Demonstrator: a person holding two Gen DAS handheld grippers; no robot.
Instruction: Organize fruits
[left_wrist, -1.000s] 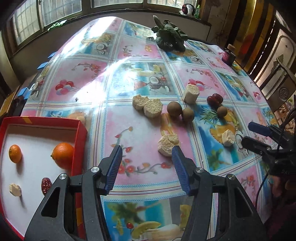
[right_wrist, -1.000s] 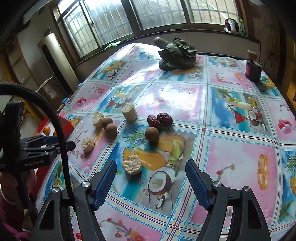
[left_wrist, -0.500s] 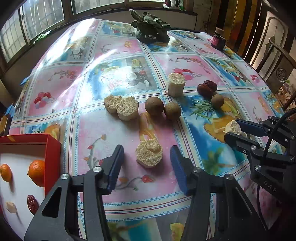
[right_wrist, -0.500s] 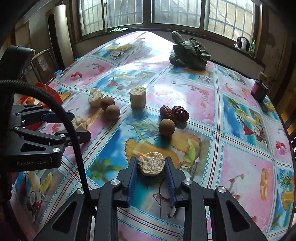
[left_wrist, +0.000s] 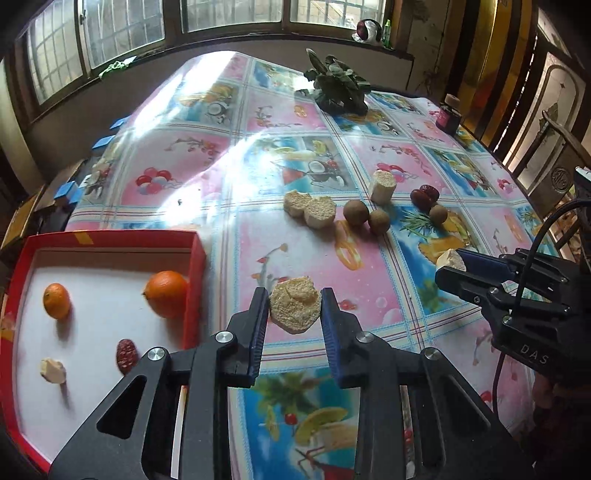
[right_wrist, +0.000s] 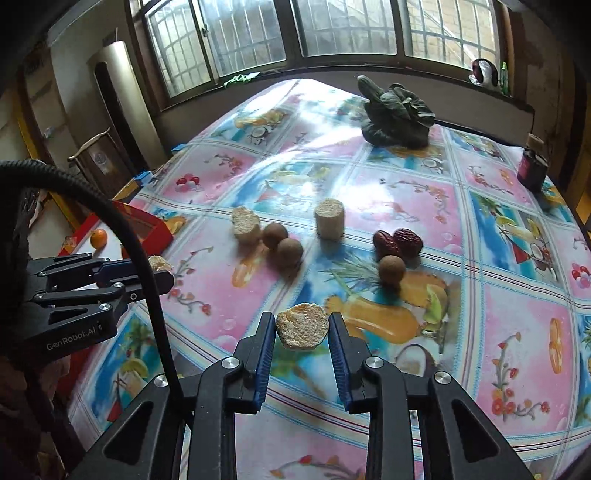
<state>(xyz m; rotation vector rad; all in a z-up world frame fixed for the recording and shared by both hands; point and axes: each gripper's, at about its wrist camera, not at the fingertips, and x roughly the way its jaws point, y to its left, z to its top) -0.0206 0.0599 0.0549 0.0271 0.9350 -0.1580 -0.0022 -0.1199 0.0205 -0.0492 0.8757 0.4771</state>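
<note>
A pale cut chunk (left_wrist: 294, 304) sits between the closing pads of the left gripper (left_wrist: 294, 314), beside the red tray (left_wrist: 194, 269). The right gripper (right_wrist: 302, 328) clamps another chunk (right_wrist: 302, 325) above the tablecloth (right_wrist: 424, 206).

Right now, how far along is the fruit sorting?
Done: two oranges, a date and a pale chunk sit in the red box.
In hand: left tool is closing on a cut chunk; right tool grips another.
Left: three pale chunks, three brown fruits, two dates on the table.
</note>
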